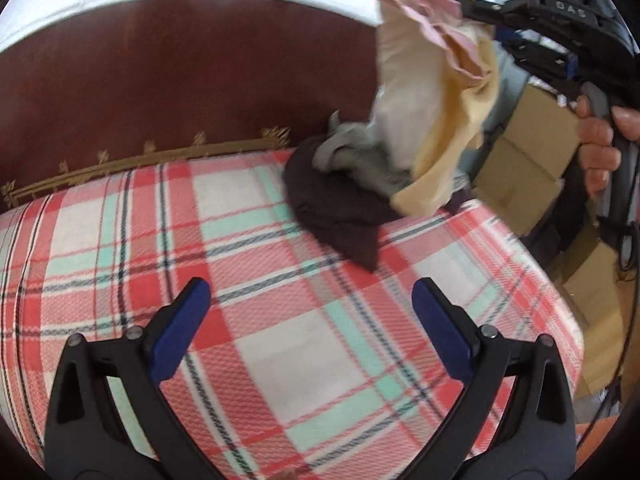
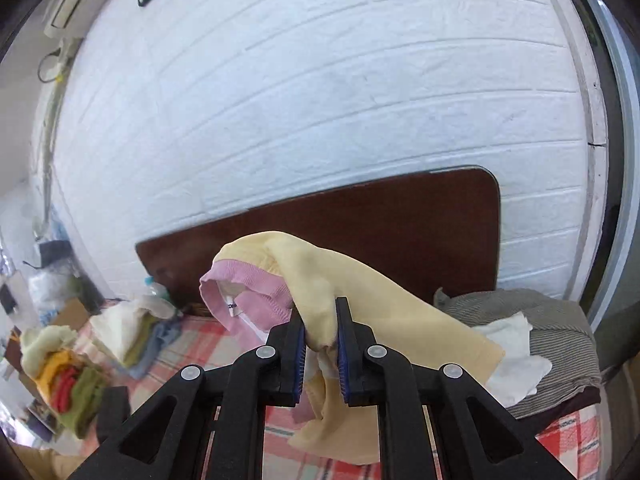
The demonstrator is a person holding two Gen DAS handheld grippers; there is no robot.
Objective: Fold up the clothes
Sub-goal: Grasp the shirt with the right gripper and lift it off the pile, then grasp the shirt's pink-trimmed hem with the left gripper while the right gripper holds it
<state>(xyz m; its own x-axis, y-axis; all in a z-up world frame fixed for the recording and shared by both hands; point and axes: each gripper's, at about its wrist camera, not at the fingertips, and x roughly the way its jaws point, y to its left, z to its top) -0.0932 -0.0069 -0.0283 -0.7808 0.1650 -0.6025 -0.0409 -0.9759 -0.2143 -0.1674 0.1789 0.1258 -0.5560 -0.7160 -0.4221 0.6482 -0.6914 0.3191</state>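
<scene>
A pale yellow garment with a pink ribbed collar (image 2: 320, 280) hangs in the air, pinched between the blue pads of my right gripper (image 2: 320, 344), which is shut on it. In the left wrist view the same garment (image 1: 448, 92) dangles from the right gripper (image 1: 480, 12) at the upper right, its lower edge just above a pile of clothes: a dark brown piece (image 1: 336, 208) and a grey one (image 1: 352, 152). My left gripper (image 1: 310, 312) stands open above the plaid bed cover (image 1: 280, 300), nothing between its fingers.
A dark red wooden headboard (image 1: 180, 80) stands against a white brick wall (image 2: 320, 100). A striped grey cloth pile (image 2: 540, 320) lies to the right. Folded and loose clothes (image 2: 120, 332) sit at the bed's left. Cardboard boxes (image 1: 528, 152) stand beside the bed.
</scene>
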